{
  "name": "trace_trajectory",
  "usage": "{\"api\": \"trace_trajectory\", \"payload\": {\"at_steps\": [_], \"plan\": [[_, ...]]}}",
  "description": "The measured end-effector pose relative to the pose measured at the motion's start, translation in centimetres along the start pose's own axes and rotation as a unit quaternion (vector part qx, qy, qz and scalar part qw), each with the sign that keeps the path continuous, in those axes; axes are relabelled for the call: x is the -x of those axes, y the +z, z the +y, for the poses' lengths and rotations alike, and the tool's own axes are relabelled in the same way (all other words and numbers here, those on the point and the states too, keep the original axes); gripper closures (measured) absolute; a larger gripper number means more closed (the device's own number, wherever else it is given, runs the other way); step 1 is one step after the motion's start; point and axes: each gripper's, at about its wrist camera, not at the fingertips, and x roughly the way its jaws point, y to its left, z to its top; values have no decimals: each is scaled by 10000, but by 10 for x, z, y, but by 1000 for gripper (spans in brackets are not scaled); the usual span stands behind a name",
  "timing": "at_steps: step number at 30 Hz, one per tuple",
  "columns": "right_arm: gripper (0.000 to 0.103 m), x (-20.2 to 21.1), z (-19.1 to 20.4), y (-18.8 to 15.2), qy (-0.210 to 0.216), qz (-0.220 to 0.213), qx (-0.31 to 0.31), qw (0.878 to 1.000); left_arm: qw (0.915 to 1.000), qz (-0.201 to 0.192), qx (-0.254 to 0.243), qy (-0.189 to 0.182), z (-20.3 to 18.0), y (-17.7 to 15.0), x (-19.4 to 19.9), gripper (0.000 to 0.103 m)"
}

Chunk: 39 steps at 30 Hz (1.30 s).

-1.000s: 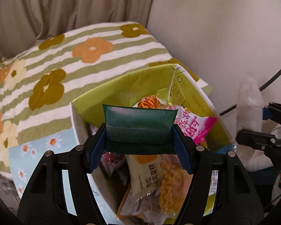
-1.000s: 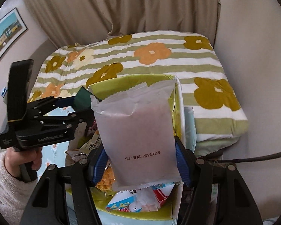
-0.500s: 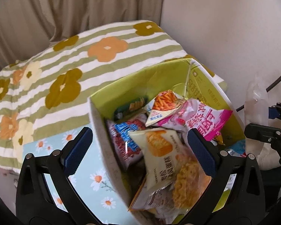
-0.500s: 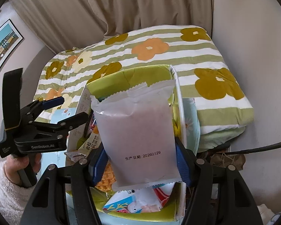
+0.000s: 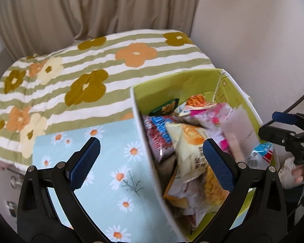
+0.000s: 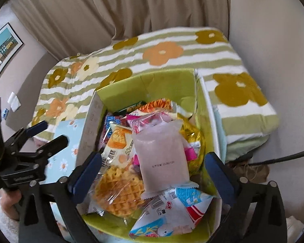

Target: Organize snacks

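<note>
A frosted pale-pink plastic snack packet (image 6: 162, 154), with crimped ends and a small printed date line, lies flat atop the heaped snacks inside the lime-green cardboard box (image 6: 164, 81). The right tool (image 6: 152, 175) has just been opening; half a second ago it clamped this packet upright. The left tool (image 5: 150, 158) stands apart, empty, having dropped its dark-green packet.

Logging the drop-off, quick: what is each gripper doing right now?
Left gripper: open, holding nothing.
Right gripper: jaws just opened, pale pink packet released onto the snack box.
</note>
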Motion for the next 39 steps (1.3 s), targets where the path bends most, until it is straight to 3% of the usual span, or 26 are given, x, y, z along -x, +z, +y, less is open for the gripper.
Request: {"api": "trace_trajectory", "payload": {"at_steps": [2,8,15,19,26,31,39], "plan": [[2,0,4,-6,-153,-81,122,9998,9999,-36,98,32,6,-8,5,2],[2,16,23,-15,-99,-387,179,9990,9994,-122,309,94,25,-31,26,2],[2,69,63,-25,-197,-1019,327,9941,9961,-708,492,171,50,-51,96,2],[2,114,97,-45,-337,-1525,386,9870,9911,-1197,513,266,64,-67,149,2],[2,160,142,-92,-398,-1998,396,9782,9771,-1993,470,571,77,-116,231,1],[2,178,167,-124,-615,-2352,517,9686,9733,-2184,522,477,83,-149,259,1],[2,188,181,-151,-779,-2539,508,9627,9664,-2445,583,532,91,-184,288,1]]}}
